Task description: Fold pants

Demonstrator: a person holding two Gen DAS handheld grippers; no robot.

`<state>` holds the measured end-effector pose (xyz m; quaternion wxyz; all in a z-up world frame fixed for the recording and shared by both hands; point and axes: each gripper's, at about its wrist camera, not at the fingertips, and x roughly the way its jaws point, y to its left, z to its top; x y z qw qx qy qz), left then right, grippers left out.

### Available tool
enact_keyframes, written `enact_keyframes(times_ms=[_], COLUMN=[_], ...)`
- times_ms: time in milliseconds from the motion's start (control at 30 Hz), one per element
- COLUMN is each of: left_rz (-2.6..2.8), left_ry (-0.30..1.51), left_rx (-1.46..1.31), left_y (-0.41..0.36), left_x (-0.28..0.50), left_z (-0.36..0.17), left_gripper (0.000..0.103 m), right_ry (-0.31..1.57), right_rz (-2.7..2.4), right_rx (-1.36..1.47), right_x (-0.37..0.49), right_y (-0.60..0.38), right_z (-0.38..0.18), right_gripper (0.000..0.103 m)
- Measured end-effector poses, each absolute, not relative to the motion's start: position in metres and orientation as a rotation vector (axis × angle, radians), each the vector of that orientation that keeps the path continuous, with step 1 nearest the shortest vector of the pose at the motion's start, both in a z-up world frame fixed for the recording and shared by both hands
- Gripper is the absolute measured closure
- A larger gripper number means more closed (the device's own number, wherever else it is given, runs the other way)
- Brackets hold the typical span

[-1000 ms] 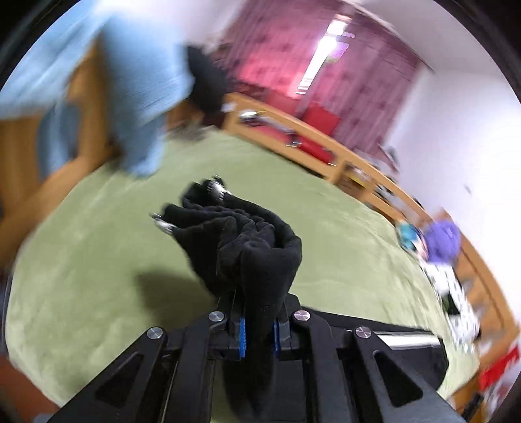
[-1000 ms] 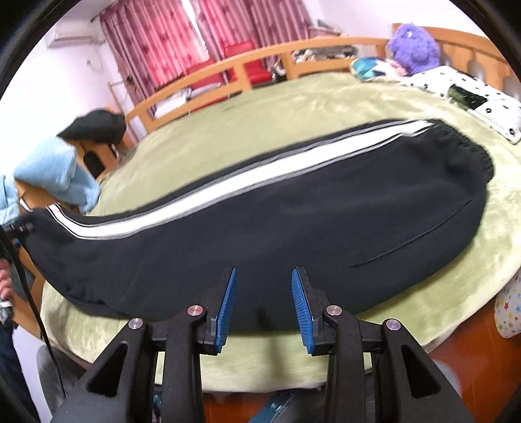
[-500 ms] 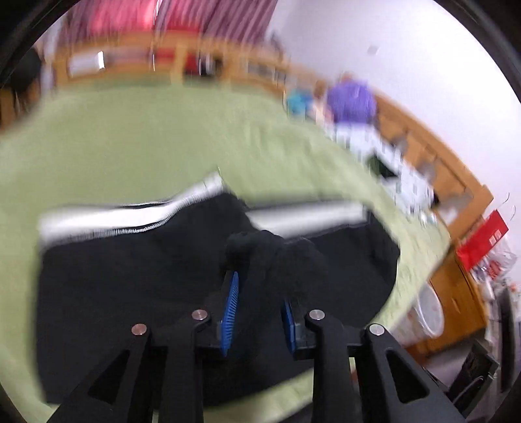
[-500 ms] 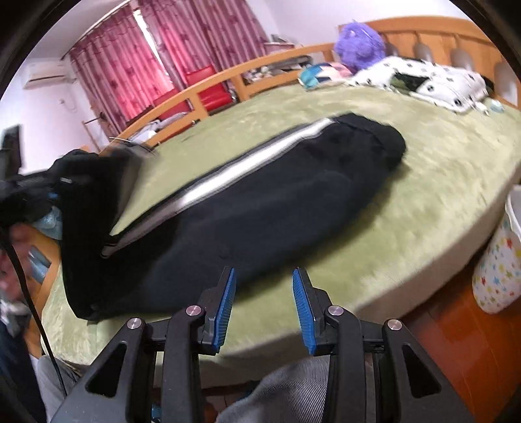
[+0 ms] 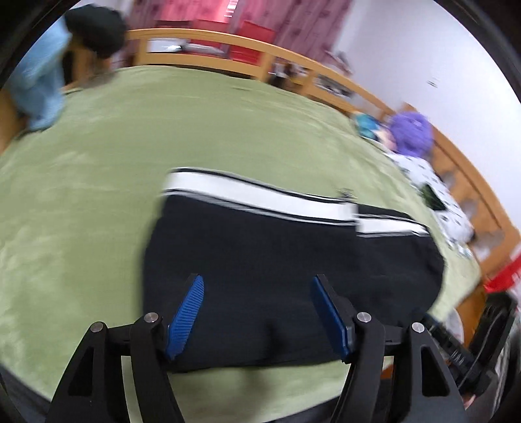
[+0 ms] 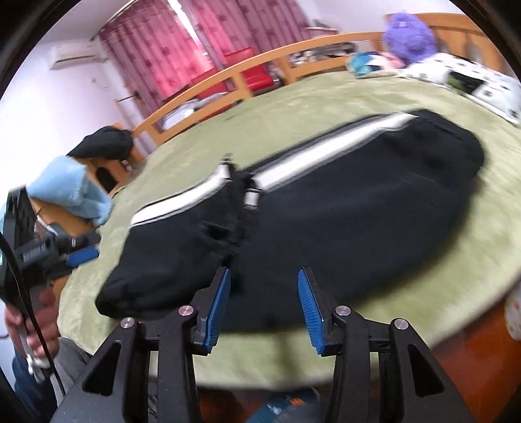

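Note:
Black pants (image 5: 276, 253) with a white side stripe lie folded over on the green bed; the leg end rests on top of the upper part. They also show in the right wrist view (image 6: 325, 208). My left gripper (image 5: 257, 279) is open and empty, just above the near edge of the pants. My right gripper (image 6: 264, 275) is open and empty, above the pants' near edge. The left gripper also shows at the left in the right wrist view (image 6: 65, 253), beside the folded end.
The green bed cover (image 5: 162, 130) has a wooden rail (image 5: 228, 42) behind. A light blue cloth (image 6: 68, 188) and a dark bundle (image 6: 104, 143) lie at the left. A purple plush toy (image 6: 410, 29) and spotted pillow (image 6: 472, 81) lie at the right.
My left gripper carried the leg end over onto the upper part of the pants, then opened and let go. The pants now lie folded in half. My right gripper stayed open.

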<state>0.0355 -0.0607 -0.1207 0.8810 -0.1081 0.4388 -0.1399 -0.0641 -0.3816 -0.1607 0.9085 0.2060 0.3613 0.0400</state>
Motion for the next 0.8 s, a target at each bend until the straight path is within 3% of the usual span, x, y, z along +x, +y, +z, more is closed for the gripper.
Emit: enact_keyframes(times_ms=[133,200,300,500,533,633,800], left_rz=[-0.200,-0.196,-0.221,-0.229,-0.207,-0.203,-0.301], left_ry=[0.920,0.945,0.958,1.067,1.083,1.092,1.132], left_rx=[-0.244,-0.261,-0.299,-0.239,-0.208,-0.163,-0.295], left_y=[-0.022,-0.019,-0.021,-0.038,-0.041,-0.046,-0.021], left_x=[0.031,0.036,0.042,0.059,0.060,0.060,0.070], left_z=[-0.135,-0.143,-0.150,-0.198,-0.206,-0.217,-0.208], left_gripper=[0.038,0.038,0.038,0.038,0.033,0.031,0.033], right_ry=[0.782,0.811,0.793,0.907,0.907,0.909,0.818], right_rz=[0.138,0.123,0.123,0.117,0.116,0.140,0.169], right_rx=[0.436,0.385,0.229,0.211,0.190,0.159,0.206], right_x=[-0.023,-0.013,-0.030,-0.046,-0.047,-0.047,-0.024], right_y=[-0.358,-0.345,-0.328,-0.333,-0.331,-0.328,-0.342], right_z=[-0.168,-0.176,-0.177,-0.203,-0.200,-0.186,-0.150], right_gripper=[0.061,0.084,0.087,0.087,0.087,0.079,0.048])
